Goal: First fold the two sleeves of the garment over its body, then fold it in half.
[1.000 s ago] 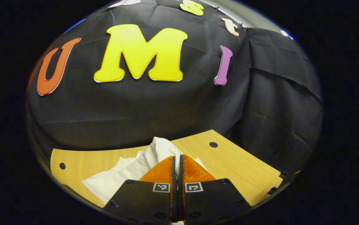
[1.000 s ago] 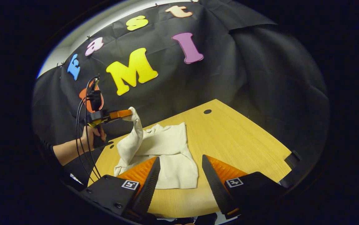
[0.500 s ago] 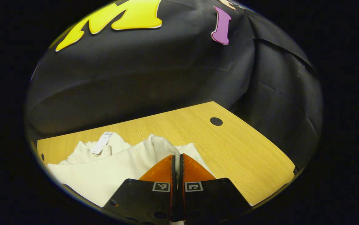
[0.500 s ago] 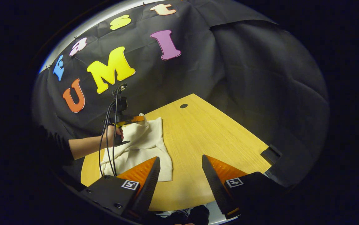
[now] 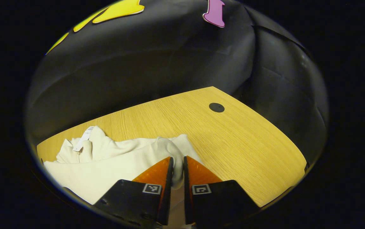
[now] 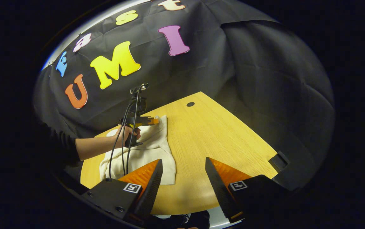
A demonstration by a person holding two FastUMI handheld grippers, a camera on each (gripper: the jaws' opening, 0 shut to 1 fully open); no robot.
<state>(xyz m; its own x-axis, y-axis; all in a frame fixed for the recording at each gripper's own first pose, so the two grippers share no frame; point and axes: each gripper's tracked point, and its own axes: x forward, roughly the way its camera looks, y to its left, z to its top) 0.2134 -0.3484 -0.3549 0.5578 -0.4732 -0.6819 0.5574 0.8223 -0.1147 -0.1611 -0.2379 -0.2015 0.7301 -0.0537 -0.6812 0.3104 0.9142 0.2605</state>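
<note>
A: Two grippers are in play. Which one is nearer the garment (image 6: 152, 144)?

B: The left gripper (image 5: 176, 163). Its fingers have a narrow gap between them with a fold of the sleeve (image 5: 166, 149) lying in it. Whether both fingers press on the cloth cannot be told from the left gripper view.

A: Where does the garment lie relative to those jaws?

B: Directly ahead of and below them, on the table (image 5: 233, 140). The body spreads to the left of the fingertips; the collar end with its tag (image 5: 84, 142) sits at the far left. The sleeve's long axis runs from the jaws across the body.

A: Pose of the hand?

B: In the right gripper view, the hand (image 6: 128, 133) holds the left gripper low over the far end of the garment, fingers roughly level.

A: And the right gripper (image 6: 182, 178)?

B: Jaws wide apart, holding nothing, well apart from the cloth on the near side of the table.

A: Judgement on the coming move?

B: Likely a release of the sleeve onto the body.
</note>
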